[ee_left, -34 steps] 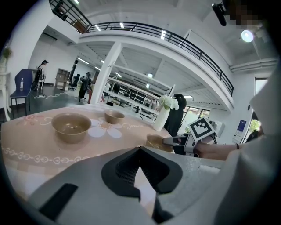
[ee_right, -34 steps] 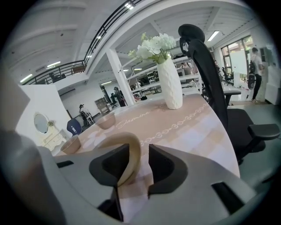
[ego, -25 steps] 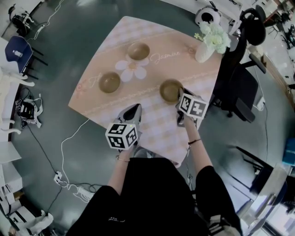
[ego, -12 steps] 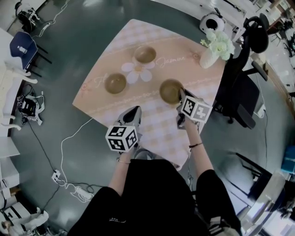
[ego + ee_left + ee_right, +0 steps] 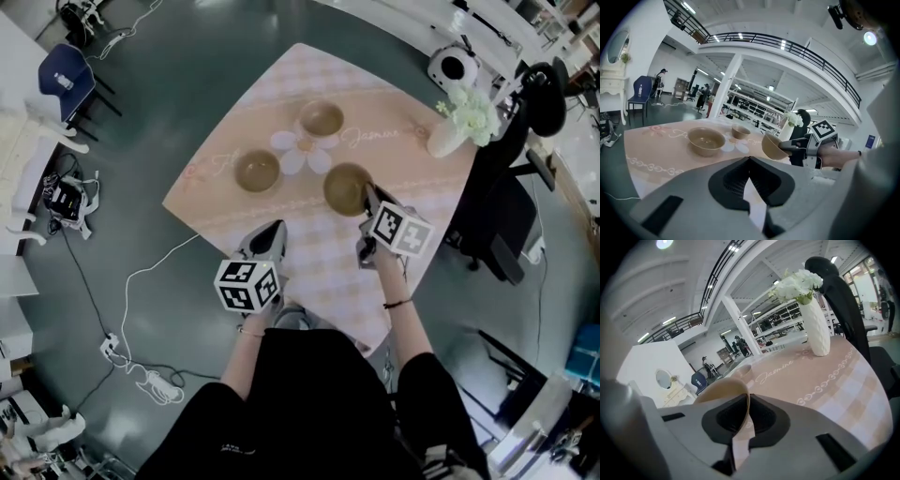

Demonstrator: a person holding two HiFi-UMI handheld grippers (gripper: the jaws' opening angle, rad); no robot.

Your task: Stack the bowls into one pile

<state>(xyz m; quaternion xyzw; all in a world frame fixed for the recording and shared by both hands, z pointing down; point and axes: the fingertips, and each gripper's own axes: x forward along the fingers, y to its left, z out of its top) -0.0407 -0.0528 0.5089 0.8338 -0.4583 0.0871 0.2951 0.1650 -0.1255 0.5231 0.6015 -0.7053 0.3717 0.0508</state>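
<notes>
Three tan bowls are in play on the pink checked tablecloth [image 5: 309, 272]. The far bowl [image 5: 322, 118] [image 5: 740, 131] [image 5: 740, 370] and the left bowl [image 5: 257, 171] [image 5: 706, 140] rest on the cloth. My right gripper [image 5: 367, 198] [image 5: 744, 399] is shut on the rim of the third bowl [image 5: 347, 187] [image 5: 772, 147] [image 5: 719, 392], which hangs tilted just above the cloth, right of the left bowl. Near the table's front edge my left gripper [image 5: 274, 230] [image 5: 749, 161] is shut, its jaw tips touching and nothing between them.
A white vase of white flowers [image 5: 457, 117] [image 5: 815, 329] stands at the table's far right corner. A black office chair [image 5: 506, 197] sits beside the table's right side. Cables [image 5: 141, 281] trail on the dark floor to the left.
My right gripper has raised its bowl off the cloth and carried it left, closer to the other two. The left gripper has edged forward over the table.
</notes>
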